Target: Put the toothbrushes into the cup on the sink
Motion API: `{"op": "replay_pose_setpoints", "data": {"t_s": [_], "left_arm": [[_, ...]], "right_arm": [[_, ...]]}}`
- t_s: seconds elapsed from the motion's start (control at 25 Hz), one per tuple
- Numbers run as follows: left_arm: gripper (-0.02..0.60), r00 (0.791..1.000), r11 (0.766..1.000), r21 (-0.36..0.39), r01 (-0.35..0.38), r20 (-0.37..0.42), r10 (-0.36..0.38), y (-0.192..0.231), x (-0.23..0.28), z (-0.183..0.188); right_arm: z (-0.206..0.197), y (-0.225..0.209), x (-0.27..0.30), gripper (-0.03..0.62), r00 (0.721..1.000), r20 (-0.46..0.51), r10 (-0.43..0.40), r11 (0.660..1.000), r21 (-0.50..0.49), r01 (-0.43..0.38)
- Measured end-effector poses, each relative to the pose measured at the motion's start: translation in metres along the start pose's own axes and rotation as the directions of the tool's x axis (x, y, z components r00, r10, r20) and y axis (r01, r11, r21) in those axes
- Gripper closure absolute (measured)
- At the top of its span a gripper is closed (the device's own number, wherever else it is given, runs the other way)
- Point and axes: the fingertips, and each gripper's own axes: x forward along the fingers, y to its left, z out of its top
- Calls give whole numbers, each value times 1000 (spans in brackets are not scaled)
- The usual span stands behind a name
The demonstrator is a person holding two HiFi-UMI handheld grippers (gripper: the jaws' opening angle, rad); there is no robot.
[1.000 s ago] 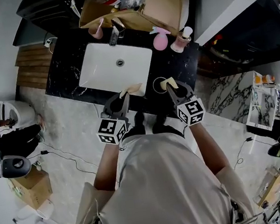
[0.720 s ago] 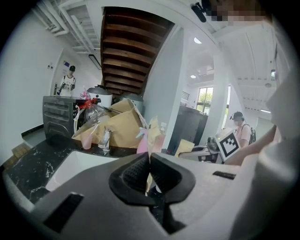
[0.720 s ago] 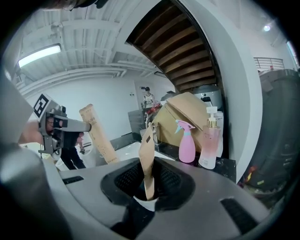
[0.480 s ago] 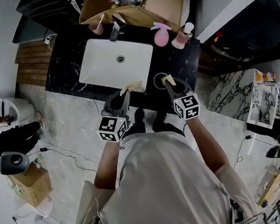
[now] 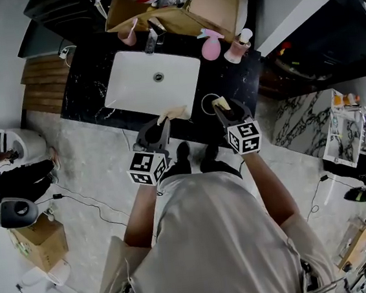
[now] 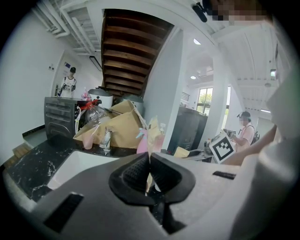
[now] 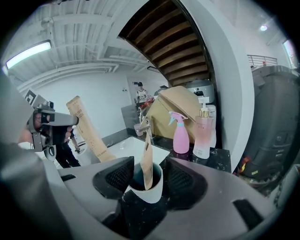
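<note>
Just now the change is all on the right, but start at the left. The left gripper [image 6: 149, 161] is clamped tight on a paper-wrapped toothbrush [image 6: 153, 131], whose sleeve sticks up past the pads. In the head view it hangs over the front edge of the counter, just in front of the sink [image 5: 131, 83]. This brush is not yet in the cup.

Further right, the cup [image 7: 151, 191] stands on the dark counter beside the basin. The other toothbrush [image 7: 147, 161], also in its paper sleeve, stands inside it and leans on the rim.

The right gripper [image 7: 146, 174] has just been opening its jaws, and they now stand wide. The cup sits low between them, and the pads press on neither it nor the brush. So the brush rests in the cup by its own weight, and I judge that half of the task done.

Beyond, a pink spray bottle [image 7: 180, 133] and a pump bottle [image 7: 203, 136] stand well apart from the cup.

Likely next, the right gripper backs off so the left can bring its brush across. The cup looks light, so a knock could tip it.
</note>
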Motion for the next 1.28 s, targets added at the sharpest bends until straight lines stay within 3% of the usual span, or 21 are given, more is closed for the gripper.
{"op": "replay_pose_setpoints", "data": {"t_s": [0.6,1.28], "left_arm": [[572,998,998,48,51,30,-53,-19,6,21],[572,989,984,101,146,22,-149,-49,37,41]], "right_arm": [[17,1,-30,372,997,71,-13,999,30,11],[28,-18,-67,482,989,128,-72,997,49,66]]}}
